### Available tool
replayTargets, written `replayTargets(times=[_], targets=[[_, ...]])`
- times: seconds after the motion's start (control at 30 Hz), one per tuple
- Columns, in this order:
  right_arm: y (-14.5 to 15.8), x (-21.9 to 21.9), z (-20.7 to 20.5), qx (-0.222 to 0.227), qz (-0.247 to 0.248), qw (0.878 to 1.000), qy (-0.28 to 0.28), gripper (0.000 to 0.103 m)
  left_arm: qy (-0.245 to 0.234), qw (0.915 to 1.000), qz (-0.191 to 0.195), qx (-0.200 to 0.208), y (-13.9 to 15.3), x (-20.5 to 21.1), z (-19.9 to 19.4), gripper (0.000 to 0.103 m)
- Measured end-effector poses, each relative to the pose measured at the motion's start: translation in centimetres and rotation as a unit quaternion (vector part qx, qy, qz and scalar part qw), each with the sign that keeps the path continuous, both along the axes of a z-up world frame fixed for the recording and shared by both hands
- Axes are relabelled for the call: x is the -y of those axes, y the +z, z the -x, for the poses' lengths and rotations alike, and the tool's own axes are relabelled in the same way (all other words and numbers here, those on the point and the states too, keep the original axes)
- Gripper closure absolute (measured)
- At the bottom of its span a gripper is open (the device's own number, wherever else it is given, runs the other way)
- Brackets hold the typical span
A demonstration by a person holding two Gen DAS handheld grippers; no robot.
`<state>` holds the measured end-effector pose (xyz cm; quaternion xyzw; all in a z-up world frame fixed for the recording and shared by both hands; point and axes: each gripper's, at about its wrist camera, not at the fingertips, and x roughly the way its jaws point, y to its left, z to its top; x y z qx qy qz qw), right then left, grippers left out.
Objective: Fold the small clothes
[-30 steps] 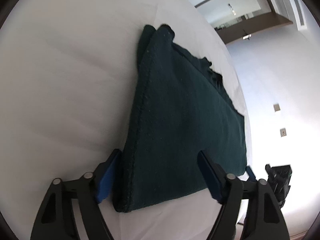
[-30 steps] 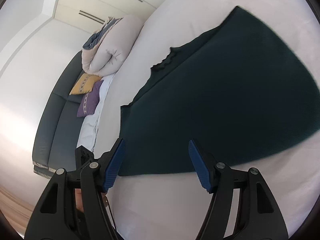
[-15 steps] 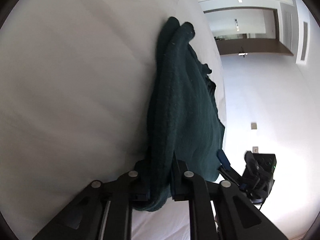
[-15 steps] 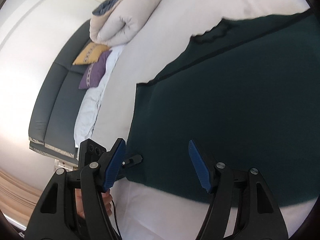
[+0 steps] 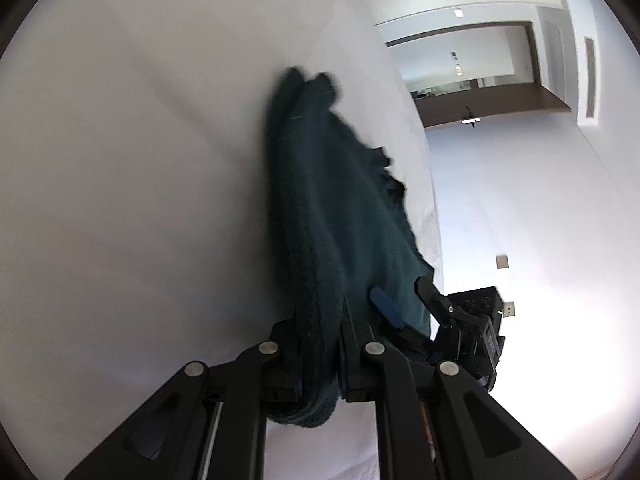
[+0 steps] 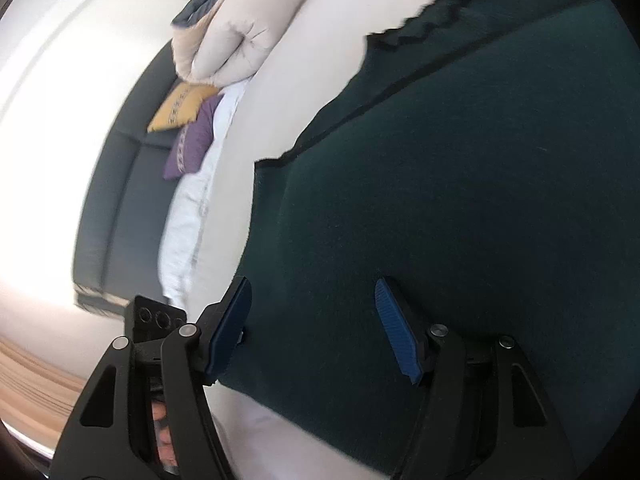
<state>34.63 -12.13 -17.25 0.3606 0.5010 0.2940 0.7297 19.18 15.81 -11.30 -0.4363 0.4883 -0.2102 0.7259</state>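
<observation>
A dark green knitted garment (image 5: 328, 216) lies on a white bed (image 5: 140, 160). My left gripper (image 5: 320, 344) is shut on the near folded edge of the garment, which bunches between its fingers. In the right wrist view the garment (image 6: 460, 180) fills most of the frame. My right gripper (image 6: 316, 328) is open, its blue pads (image 6: 394, 332) spread over the garment's near corner, one on either side of the cloth edge. The right gripper also shows in the left wrist view (image 5: 404, 312), beside the garment's right corner.
A rolled cream duvet (image 6: 244, 32) lies at the head of the bed. A dark sofa (image 6: 116, 184) with a yellow cushion (image 6: 180, 108) and a purple cushion (image 6: 192, 144) stands beside the bed. A doorway (image 5: 480, 76) shows beyond the bed.
My left gripper has closed on the garment's near edge. My right gripper has moved in over the garment's corner, still open.
</observation>
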Motion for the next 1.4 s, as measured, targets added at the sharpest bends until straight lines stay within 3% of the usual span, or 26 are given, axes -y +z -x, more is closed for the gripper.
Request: replayTargets(times=[0.17, 0.33, 0.4, 0.57, 0.67, 0.73, 0.77, 0.8, 0.87, 1.0, 1.07, 1.23, 1.3, 1.4], targets=[[1.1, 5.3, -0.1, -0.005, -0.044, 0.998, -0.036, 0.035, -0.028, 0.9977, -0.043, 0.044, 5.0, 4.9, -1.5, 0.092], [1.3, 12.1, -0.2, -0.014, -0.101, 0.992, -0.075, 0.03, -0.096, 0.9879, -0.08, 0.091, 9.0, 14.6, -3.3, 0.092], [1.2, 14.1, -0.2, -0.016, -0.119, 0.989, -0.085, 0.029, -0.128, 0.9837, -0.077, 0.1, 9.5, 18.9, -4.0, 0.092], [0.1, 18.8, -1.0, -0.032, -0.16, 0.982, -0.093, 0.025, -0.204, 0.971, -0.071, 0.102, 7.5, 29.2, -5.3, 0.092], [-1.6, 22.0, -1.0, -0.046, -0.205, 0.972, -0.103, 0.026, -0.221, 0.9672, -0.082, 0.094, 5.1, 32.0, -5.2, 0.088], [-2.0, 22.8, -1.0, -0.046, -0.215, 0.97, -0.105, 0.026, -0.23, 0.9657, -0.086, 0.084, 3.6, 32.7, -4.6, 0.08], [-2.0, 22.8, -1.1, -0.045, -0.213, 0.971, -0.102, 0.026, -0.238, 0.9635, -0.09, 0.082, 3.2, 32.8, -4.1, 0.067], [-2.0, 22.7, -1.1, -0.046, -0.207, 0.972, -0.099, 0.026, -0.246, 0.9617, -0.084, 0.087, 3.1, 32.7, -3.6, 0.051], [-1.5, 22.3, -1.3, -0.048, -0.18, 0.978, -0.094, 0.026, -0.251, 0.958, -0.085, 0.109, 3.8, 32.0, -2.5, 0.037], [-0.6, 21.7, -1.7, -0.052, -0.128, 0.986, -0.093, 0.026, -0.237, 0.9563, -0.094, 0.144, 5.8, 29.5, -1.3, 0.035], [0.0, 21.0, -2.0, -0.058, -0.076, 0.992, -0.087, 0.03, -0.225, 0.9575, -0.097, 0.153, 6.4, 27.8, -1.1, 0.035], [1.5, 19.0, -1.6, -0.053, 0.077, 0.994, -0.055, 0.074, -0.202, 0.9625, -0.104, 0.148, 6.2, 24.9, -0.7, 0.035], [1.7, 19.0, -0.9, -0.052, 0.106, 0.991, -0.056, 0.086, -0.196, 0.9651, -0.101, 0.141, 5.7, 24.7, -1.3, 0.035], [2.1, 20.1, -0.1, -0.047, 0.127, 0.989, -0.065, 0.09, -0.198, 0.9655, -0.099, 0.137, 4.9, 25.2, -1.3, 0.035]])
